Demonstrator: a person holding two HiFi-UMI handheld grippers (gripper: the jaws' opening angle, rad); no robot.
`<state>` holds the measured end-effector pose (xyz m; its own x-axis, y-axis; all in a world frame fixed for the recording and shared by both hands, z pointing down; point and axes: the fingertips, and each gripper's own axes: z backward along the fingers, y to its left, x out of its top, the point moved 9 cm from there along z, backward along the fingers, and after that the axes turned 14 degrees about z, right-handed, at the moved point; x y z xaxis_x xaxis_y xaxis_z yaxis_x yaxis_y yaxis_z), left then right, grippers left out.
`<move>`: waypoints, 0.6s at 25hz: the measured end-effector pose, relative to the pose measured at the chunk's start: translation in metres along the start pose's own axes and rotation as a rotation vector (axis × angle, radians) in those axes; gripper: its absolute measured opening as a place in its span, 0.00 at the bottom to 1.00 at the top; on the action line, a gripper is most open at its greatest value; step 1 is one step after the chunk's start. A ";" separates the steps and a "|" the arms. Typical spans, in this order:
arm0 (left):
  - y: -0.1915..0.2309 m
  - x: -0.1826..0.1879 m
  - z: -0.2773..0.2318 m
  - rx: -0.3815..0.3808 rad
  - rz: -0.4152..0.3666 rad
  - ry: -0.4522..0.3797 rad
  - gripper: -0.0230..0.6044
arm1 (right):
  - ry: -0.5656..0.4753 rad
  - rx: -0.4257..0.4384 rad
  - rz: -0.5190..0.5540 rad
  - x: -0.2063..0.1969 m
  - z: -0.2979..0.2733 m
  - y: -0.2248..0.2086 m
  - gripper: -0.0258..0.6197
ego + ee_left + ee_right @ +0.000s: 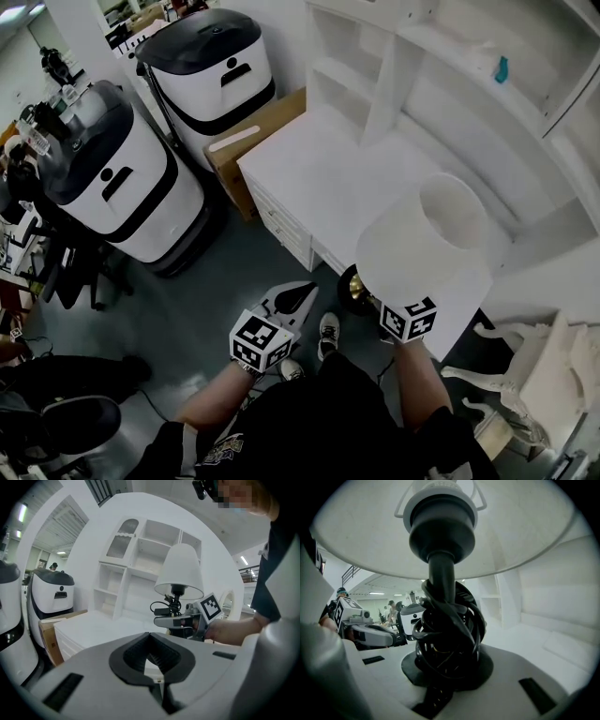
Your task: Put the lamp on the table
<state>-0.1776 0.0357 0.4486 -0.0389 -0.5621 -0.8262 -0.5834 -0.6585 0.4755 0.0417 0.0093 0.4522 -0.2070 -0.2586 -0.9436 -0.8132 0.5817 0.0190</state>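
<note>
Right tongs (446,674): clamped on the lamp (427,251) low on its dark stem, where the black cord (449,634) is wound round it; the white shade stands directly above the tongs, upright. The lamp is carried off the counter (314,173), which lies at 10 o'clock from the shade in the head view (the shade overlaps the counter's near corner there).

Left tongs (292,302): closed together, nothing between them, at 9 o'clock from the lamp's base and well apart from it.
</note>
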 end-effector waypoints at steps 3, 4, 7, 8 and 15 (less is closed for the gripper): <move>0.005 0.010 -0.023 -0.013 -0.002 0.005 0.05 | 0.000 -0.004 0.001 0.002 -0.008 -0.021 0.13; 0.006 0.013 -0.030 -0.016 -0.003 0.006 0.05 | 0.001 -0.006 0.001 0.002 -0.010 -0.029 0.13; 0.011 0.020 -0.051 -0.023 -0.005 0.010 0.05 | 0.003 -0.015 0.002 0.001 -0.017 -0.052 0.13; 0.012 0.023 -0.058 -0.023 -0.004 0.011 0.05 | 0.004 -0.018 0.002 0.001 -0.019 -0.060 0.13; 0.022 0.040 -0.096 -0.016 -0.010 0.017 0.05 | 0.007 -0.030 -0.006 -0.004 -0.035 -0.109 0.13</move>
<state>-0.1143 -0.0491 0.4543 -0.0190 -0.5636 -0.8258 -0.5709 -0.6719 0.4717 0.1121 -0.0803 0.4654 -0.2054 -0.2677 -0.9414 -0.8306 0.5564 0.0230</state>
